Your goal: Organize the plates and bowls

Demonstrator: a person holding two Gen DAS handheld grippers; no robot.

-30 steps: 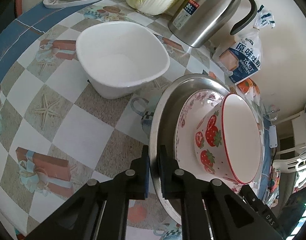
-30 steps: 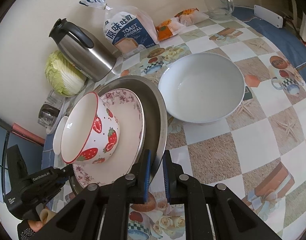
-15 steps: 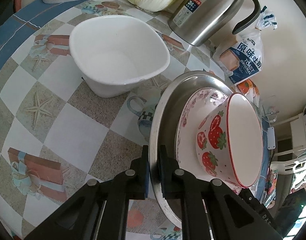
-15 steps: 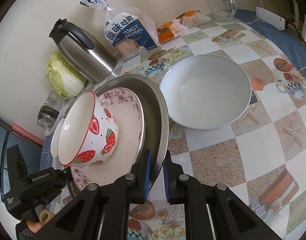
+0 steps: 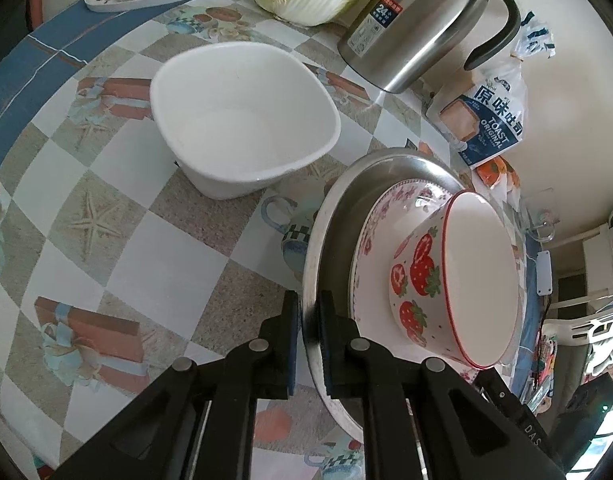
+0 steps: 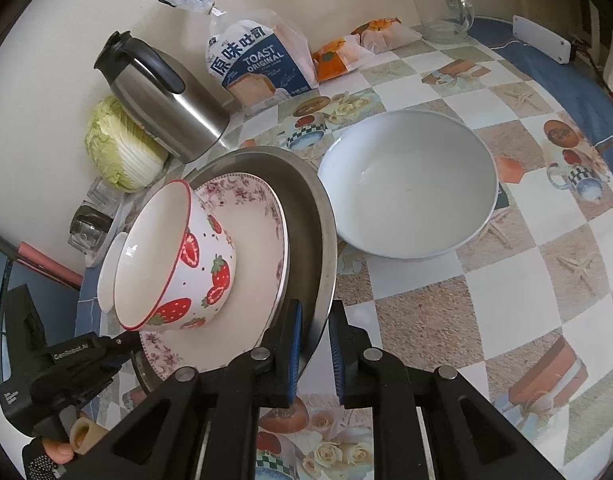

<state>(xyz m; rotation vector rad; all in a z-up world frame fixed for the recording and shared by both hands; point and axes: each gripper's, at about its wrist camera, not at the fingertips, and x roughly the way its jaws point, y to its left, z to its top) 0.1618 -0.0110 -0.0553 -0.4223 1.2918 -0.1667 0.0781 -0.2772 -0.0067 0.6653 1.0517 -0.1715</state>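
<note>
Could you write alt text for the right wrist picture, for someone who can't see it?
The right gripper pinches the rim of a steel plate that carries a floral plate and a strawberry bowl. A white bowl sits beside it on the table.

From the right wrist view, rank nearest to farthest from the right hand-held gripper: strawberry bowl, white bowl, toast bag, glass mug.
From the right hand-held gripper:
1. Strawberry bowl, left, on the stack.
2. White bowl, ahead right.
3. Toast bag, by the wall.
4. Glass mug, far right corner.
</note>
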